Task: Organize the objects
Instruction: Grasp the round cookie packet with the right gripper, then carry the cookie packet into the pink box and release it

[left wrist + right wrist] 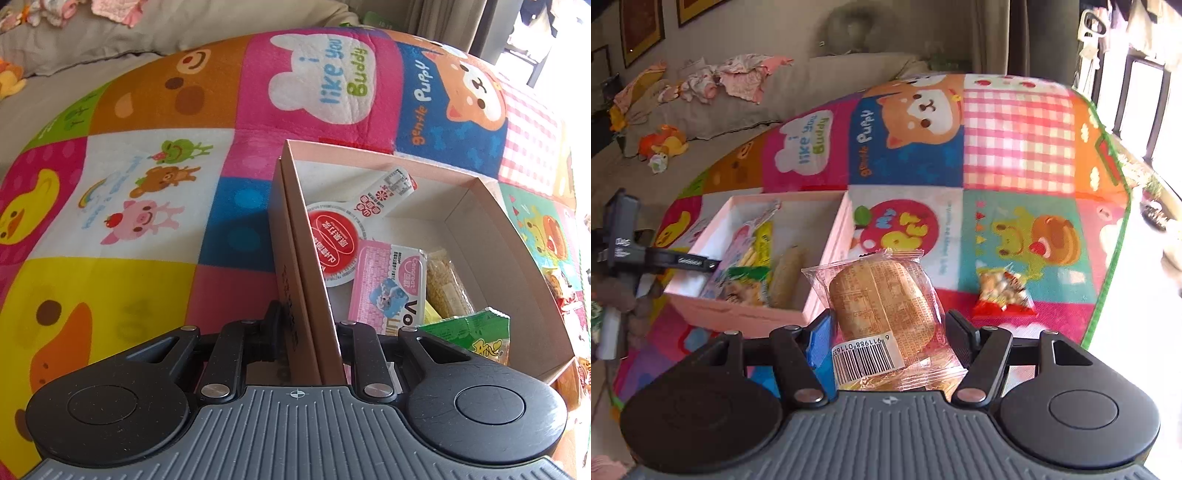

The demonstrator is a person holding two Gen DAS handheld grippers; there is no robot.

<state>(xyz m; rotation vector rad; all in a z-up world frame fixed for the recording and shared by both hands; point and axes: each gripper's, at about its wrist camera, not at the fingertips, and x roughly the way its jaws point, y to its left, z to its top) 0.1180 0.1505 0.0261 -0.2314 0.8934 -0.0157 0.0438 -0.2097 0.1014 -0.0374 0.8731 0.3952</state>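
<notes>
We logged a pink box point(476, 199) holding snack packets, perhaps five; left gripper point(306, 332) clamped its wall, right gripper point(886, 325) gripped a wrapped bun point(882, 295).

Black tool point(886, 325), ribbed grey base, silver screws, blue pad
</notes>
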